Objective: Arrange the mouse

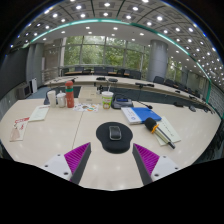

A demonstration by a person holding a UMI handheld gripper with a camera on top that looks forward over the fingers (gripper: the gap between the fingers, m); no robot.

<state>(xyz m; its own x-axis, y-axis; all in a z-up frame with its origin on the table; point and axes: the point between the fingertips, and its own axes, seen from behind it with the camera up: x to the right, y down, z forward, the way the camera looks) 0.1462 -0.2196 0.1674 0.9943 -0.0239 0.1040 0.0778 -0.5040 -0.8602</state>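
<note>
A dark computer mouse (115, 133) lies on a round black mouse pad (115, 137) on the white table (60, 140), just ahead of my fingers. My gripper (112, 160) is open and empty, its purple pads (77, 157) standing wide apart on either side of the bare table just short of the mouse pad. The mouse is beyond the fingertips, not between them.
To the right lie a blue object (146, 115), an orange-handled tool (160, 133) and papers (167, 130). At the back left stand cups and bottles (62, 98) and a green-topped container (106, 99). Papers (20, 131) lie at the left. Desks and windows fill the room behind.
</note>
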